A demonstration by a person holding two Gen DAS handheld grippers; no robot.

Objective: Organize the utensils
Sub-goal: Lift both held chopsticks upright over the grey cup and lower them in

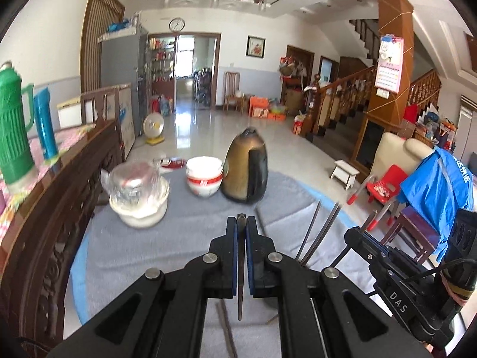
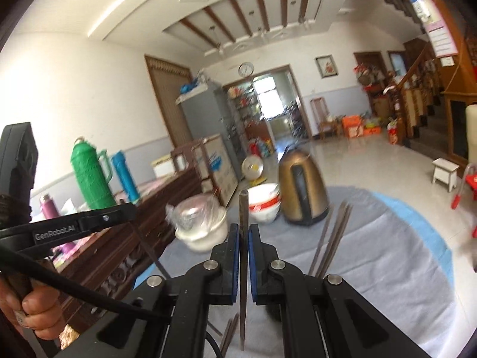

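Note:
My left gripper [image 1: 241,223] is shut on a dark chopstick [image 1: 240,268] that runs between its blue pads, held above the grey cloth on the round table [image 1: 184,238]. My right gripper [image 2: 244,232] is shut on another dark chopstick [image 2: 244,214] that sticks up past its tips. More dark chopsticks [image 1: 320,232] lie on the cloth to the right; they also show in the right wrist view [image 2: 332,235]. A few more chopsticks [image 2: 229,332] lie under the right gripper. The right gripper's body [image 1: 387,265] shows at the right of the left wrist view.
A bronze electric kettle [image 1: 246,168], stacked white bowls with red bands [image 1: 204,176] and a plastic-wrapped bowl [image 1: 138,197] stand at the table's far side. A carved wooden bench [image 1: 59,208] runs along the left with green [image 1: 13,125] and blue [image 1: 44,122] thermoses behind it.

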